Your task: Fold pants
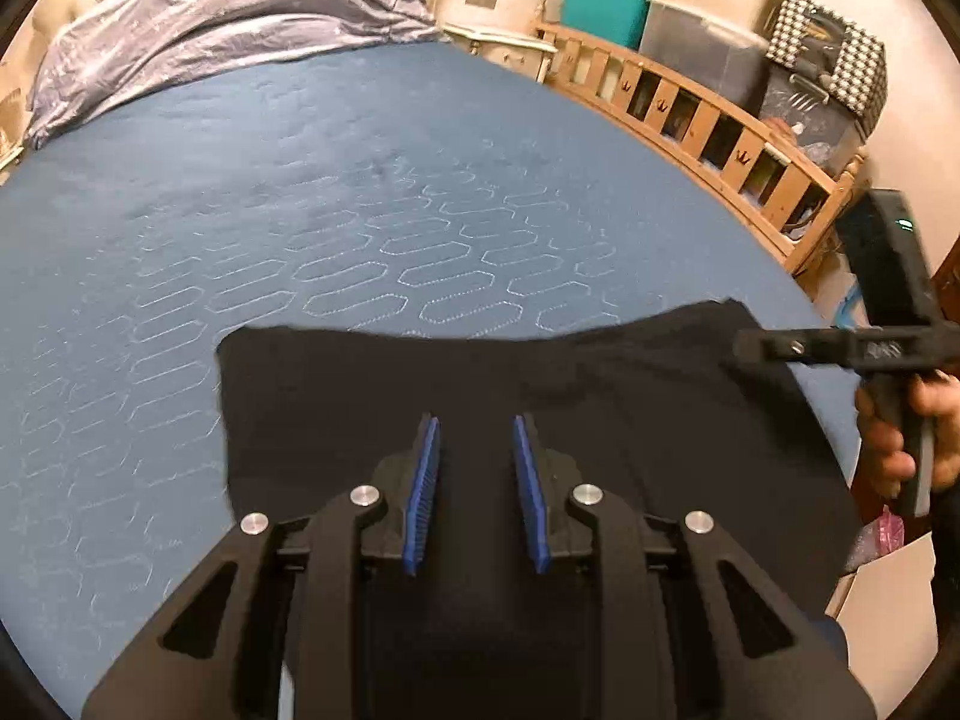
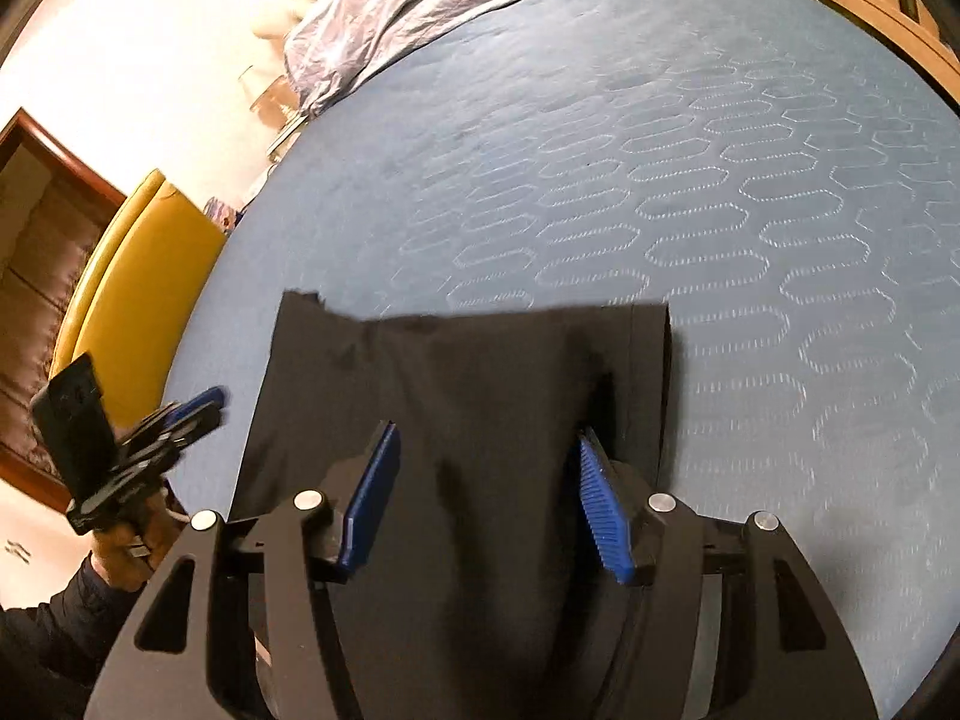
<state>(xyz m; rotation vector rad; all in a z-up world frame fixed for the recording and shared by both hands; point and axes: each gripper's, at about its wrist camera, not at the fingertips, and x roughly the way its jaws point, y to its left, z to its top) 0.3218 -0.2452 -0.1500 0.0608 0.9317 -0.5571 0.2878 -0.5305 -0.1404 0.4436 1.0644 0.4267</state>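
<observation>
Black pants (image 1: 540, 396) lie folded into a flat, roughly rectangular shape on the blue quilted mattress (image 1: 360, 210). My left gripper (image 1: 476, 423) hovers over their near-left part, its blue pads (image 1: 423, 492) a little apart with nothing between them. In the right wrist view the pants (image 2: 480, 372) fill the lower middle. My right gripper (image 2: 487, 432) stands open above them, jaws wide and empty. The left gripper (image 2: 204, 405) also shows blurred at the left edge, beyond the pants' left side. A hand (image 1: 900, 438) holds the right gripper at the pants' right end.
A silvery lilac duvet (image 1: 228, 18) is bunched at the head of the bed. A wooden cot rail (image 1: 708, 114) with stacked storage boxes (image 1: 708, 36) runs along the far right side. A yellow chair (image 2: 138, 276) stands off the bed's left edge.
</observation>
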